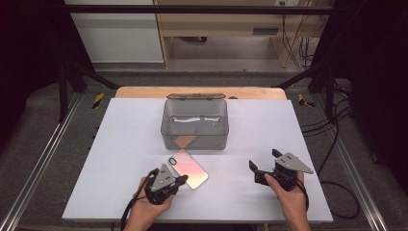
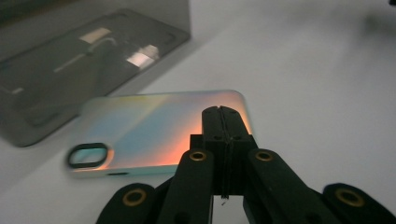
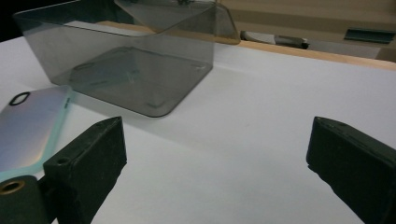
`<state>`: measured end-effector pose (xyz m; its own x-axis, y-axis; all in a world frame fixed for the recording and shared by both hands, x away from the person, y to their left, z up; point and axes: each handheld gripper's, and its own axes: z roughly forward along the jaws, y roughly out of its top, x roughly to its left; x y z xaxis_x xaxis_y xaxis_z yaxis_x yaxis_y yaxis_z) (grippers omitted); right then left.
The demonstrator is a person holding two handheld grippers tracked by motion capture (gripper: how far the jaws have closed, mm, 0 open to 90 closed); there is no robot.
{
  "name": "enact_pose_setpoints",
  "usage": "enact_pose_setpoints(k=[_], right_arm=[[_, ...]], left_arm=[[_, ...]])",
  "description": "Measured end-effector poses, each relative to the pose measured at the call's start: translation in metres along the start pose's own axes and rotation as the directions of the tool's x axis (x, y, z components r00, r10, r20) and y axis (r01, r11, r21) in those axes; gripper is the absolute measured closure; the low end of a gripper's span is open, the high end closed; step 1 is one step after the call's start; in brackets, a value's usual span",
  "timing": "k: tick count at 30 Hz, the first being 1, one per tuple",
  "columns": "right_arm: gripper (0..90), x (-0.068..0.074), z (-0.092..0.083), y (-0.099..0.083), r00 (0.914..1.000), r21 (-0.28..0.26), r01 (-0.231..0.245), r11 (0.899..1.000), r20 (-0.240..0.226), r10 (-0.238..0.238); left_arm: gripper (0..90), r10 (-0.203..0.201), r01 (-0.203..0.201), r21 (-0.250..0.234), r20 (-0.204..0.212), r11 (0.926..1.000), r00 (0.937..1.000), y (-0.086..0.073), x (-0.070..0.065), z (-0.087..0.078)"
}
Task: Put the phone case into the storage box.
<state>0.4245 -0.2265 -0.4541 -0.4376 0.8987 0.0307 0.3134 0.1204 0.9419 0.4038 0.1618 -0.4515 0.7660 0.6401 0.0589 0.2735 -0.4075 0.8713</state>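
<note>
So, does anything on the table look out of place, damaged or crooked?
Nothing looks damaged or spilled. The iridescent phone case lies flat on the white table, at an angle to the grey box and not in it. The left gripper, jaws shut, is at its near edge.

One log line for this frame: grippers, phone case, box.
left hand-held gripper: shut, over case edge | right hand-held gripper: open, empty | iridescent phone case: flat on table | smoky clear plastic box: open, behind case
</note>
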Motion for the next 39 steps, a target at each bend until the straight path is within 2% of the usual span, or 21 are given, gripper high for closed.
enact_pose_setpoints(k=[3,7,8,10,11,13,14,15,16,17,18,21,23,24,26,27,32,33,34,36,39], right_arm=[[6.4,0.008,0.001,0.001,0.9995,0.019,0.022,1.0,-0.026,-0.021],[8.5,0.019,0.003,0.003,0.9973,0.047,0.021,0.999,-0.072,-0.018],[8.5,0.019,0.003,0.003,0.9973,0.047,0.021,0.999,-0.072,-0.018],[8.5,0.032,0.009,0.005,0.9925,0.078,0.035,0.996,-0.12,-0.025],[8.5,0.032,0.009,0.005,0.9925,0.078,0.035,0.996,-0.12,-0.025],[8.8,0.047,0.014,0.01,0.9867,0.11,0.061,0.992,-0.157,-0.043],[9.0,0.051,0.015,0.011,0.9853,0.113,0.068,0.991,-0.164,-0.048],[9.7,0.059,0.018,0.014,0.9853,0.14,0.085,0.986,-0.159,-0.062],[9.7,0.059,0.018,0.014,0.9853,0.14,0.085,0.986,-0.159,-0.062],[9.7,0.072,0.022,0.016,0.9835,0.169,0.129,0.977,-0.148,-0.104],[9.7,0.077,0.023,0.017,0.9816,0.175,0.135,0.975,-0.158,-0.108],[9.6,0.09,0.028,0.021,0.9752,0.197,0.152,0.969,-0.189,-0.114],[9.3,0.094,0.03,0.022,0.9734,0.199,0.151,0.968,-0.201,-0.111],[8.0,0.099,0.034,0.024,0.9703,0.209,0.137,0.968,-0.225,-0.088],[6.8,0.104,0.039,0.026,0.9693,0.235,0.12,0.965,-0.238,-0.062],[6.8,0.107,0.041,0.026,0.9684,0.243,0.122,0.962,-0.242,-0.061],[6.8,0.121,0.053,0.025,0.9615,0.282,0.138,0.949,-0.268,-0.06],[7.4,0.128,0.058,0.023,0.9578,0.303,0.153,0.941,-0.28,-0.066],[7.4,0.128,0.058,0.023,0.9578,0.303,0.153,0.941,-0.28,-0.066],[7.2,0.138,0.065,0.02,0.9529,0.333,0.164,0.929,-0.297,-0.062],[7.0,0.145,0.069,0.018,0.9484,0.345,0.176,0.922,-0.31,-0.065]], left_arm=[[90.0,-0.033,0.029,-0.059,-0.073,0.9979,0.9968,-0.003,0.019,-0.018],[90.0,-0.101,0.083,-0.122,-0.157,0.9891,0.9824,-0.01,0.044,-0.041],[90.0,-0.101,0.083,-0.122,-0.157,0.9891,0.9824,-0.01,0.044,-0.041],[88.2,-0.142,0.109,-0.153,-0.23,0.9823,0.9629,-0.017,0.061,-0.054],[81.9,-0.142,0.109,-0.153,-0.23,0.9823,0.9629,-0.017,0.061,-0.054],[70.1,-0.167,0.121,-0.167,-0.293,0.9785,0.9413,-0.024,0.072,-0.063],[65.0,-0.167,0.121,-0.167,-0.293,0.9785,0.9413,-0.024,0.072,-0.063],[56.1,-0.169,0.117,-0.173,-0.321,0.9779,0.9319,-0.028,0.076,-0.068],[49.6,-0.169,0.117,-0.173,-0.321,0.9779,0.9319,-0.028,0.076,-0.068],[41.7,-0.183,0.123,-0.192,-0.333,0.9736,0.9251,-0.03,0.078,-0.072],[33.7,-0.224,0.154,-0.224,-0.334,0.9623,0.9154,-0.034,0.081,-0.076],[20.9,-0.25,0.174,-0.241,-0.333,0.9546,0.909,-0.038,0.086,-0.078],[15.0,-0.269,0.182,-0.259,-0.357,0.9486,0.8947,-0.041,0.089,-0.078],[11.0,-0.271,0.185,-0.26,-0.344,0.9475,0.899,-0.042,0.091,-0.076],[6.0,-0.274,0.188,-0.262,-0.341,0.9464,0.8994,-0.043,0.092,-0.075],[5.5,-0.269,0.184,-0.265,-0.333,0.9464,0.9035,-0.043,0.093,-0.074],[4.1,-0.277,0.185,-0.283,-0.332,0.9413,0.9017,-0.043,0.094,-0.073],[3.6,-0.275,0.183,-0.281,-0.334,0.9419,0.9014,-0.043,0.094,-0.073],[3.6,-0.277,0.184,-0.282,-0.334,0.9414,0.9008,-0.043,0.094,-0.074],[3.5,-0.286,0.193,-0.289,-0.327,0.9377,0.9007,-0.044,0.094,-0.074],[3.3,-0.285,0.191,-0.288,-0.331,0.9382,0.8995,-0.044,0.094,-0.075]])
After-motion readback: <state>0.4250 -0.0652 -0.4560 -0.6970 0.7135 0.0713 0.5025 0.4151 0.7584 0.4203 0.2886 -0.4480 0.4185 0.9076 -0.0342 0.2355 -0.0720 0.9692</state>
